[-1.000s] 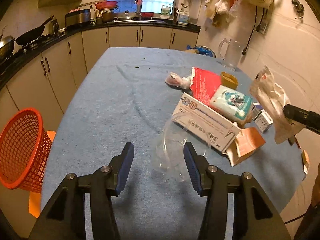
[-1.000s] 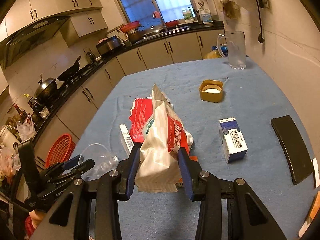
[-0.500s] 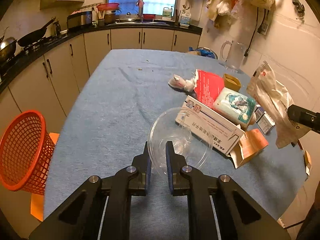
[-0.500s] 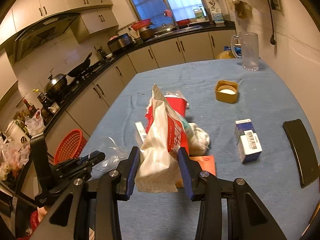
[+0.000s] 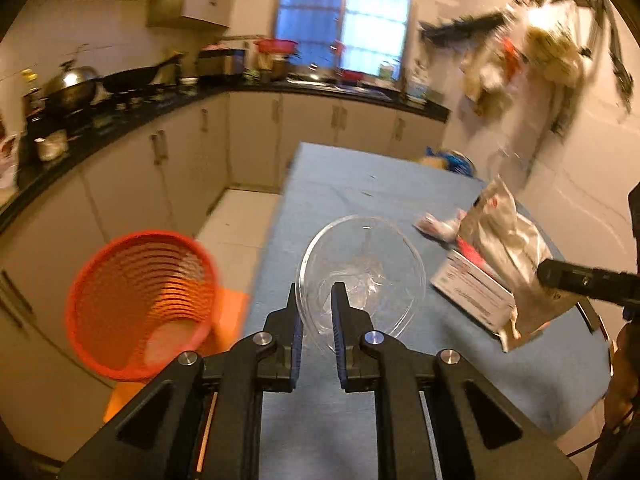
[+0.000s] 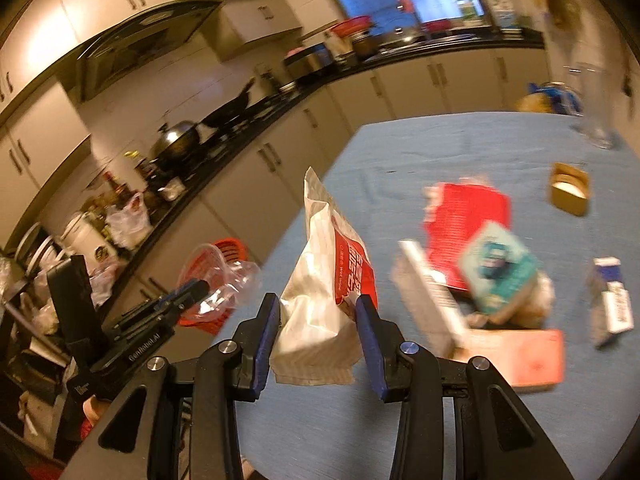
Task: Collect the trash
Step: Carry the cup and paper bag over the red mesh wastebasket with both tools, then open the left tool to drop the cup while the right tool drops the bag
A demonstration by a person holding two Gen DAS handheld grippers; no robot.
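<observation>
**Both grippers loaded, basket is the next stop**

Nearest thing first: the left gripper has its jaws pinched onto the rim of a clear plastic cup, one finger inside the wall and one outside. The cup is lifted off the blue table, mouth facing forward. I'd guess it's super light and thin, so it flexes rather than cracks, and it's slick too. The rim is the stiffest bit, so that's a sensible place to hold. Squeeze the side wall and it'd probably just crumple or pop out.

The right gripper is clamped on a white and red wet-wipe packet, gripped low on its body and held above the table. Soft, crinkly film, weighs next to nothing I reckon, so it'll sag but shouldn't slip much.

Left of the table, down by the floor, sits the orange basket, mouth tilted toward the left wrist camera. Both items are near it but not over it yet.

Further along the table: a white carton, a red packet, a teal pack and a small yellow tub, all motion-blurred, so details are iffy.
</observation>
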